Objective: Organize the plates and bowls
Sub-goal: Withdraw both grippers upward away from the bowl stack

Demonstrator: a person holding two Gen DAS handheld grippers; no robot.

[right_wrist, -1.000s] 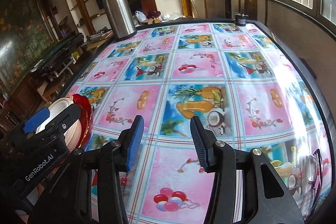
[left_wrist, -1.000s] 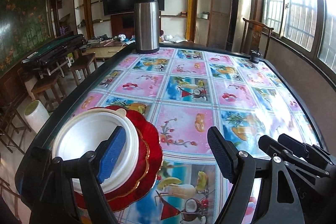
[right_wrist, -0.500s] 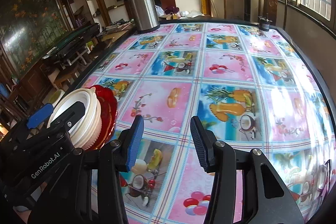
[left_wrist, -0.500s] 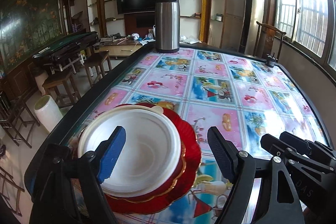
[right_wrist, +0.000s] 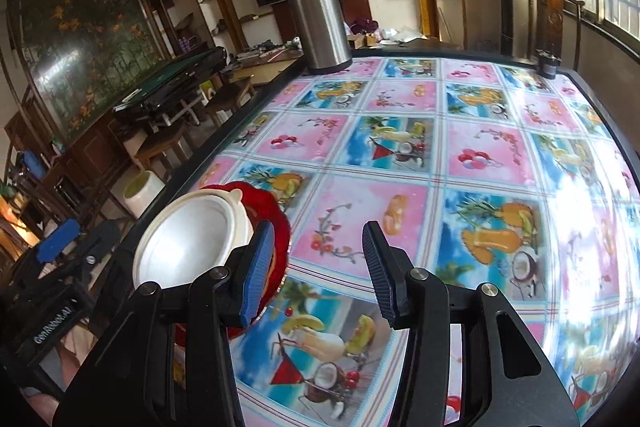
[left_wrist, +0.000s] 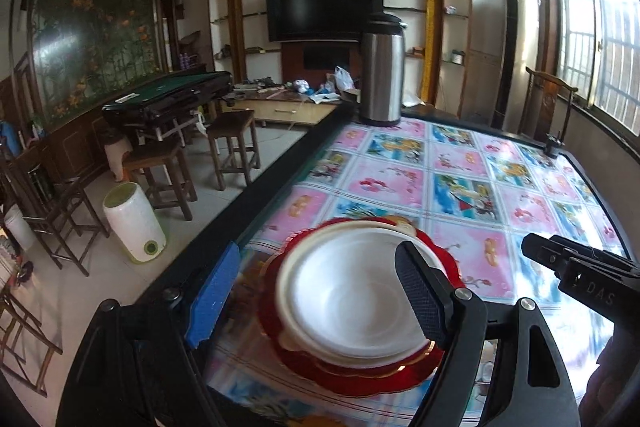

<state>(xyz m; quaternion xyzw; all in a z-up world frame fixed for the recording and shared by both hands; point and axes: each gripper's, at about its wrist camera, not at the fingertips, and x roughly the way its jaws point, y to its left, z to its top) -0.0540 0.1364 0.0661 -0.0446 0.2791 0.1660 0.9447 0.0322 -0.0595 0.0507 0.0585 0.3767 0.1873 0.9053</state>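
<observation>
Fingers of the left gripper (left_wrist: 320,301) and right gripper (right_wrist: 320,267) are released; light, slippery white bowls (left_wrist: 344,297) are best gripped at the rim.

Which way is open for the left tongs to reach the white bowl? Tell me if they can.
Probably yes. The left tongs stand open, straddling the white bowl atop the red plates, nothing between. The right tongs sit off to the side.

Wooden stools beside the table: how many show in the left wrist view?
2. One wooden stool stands nearer the TV cabinet; the other wooden stool stands closer, next to the white bin. More may be hidden behind the folded mahjong table.
</observation>
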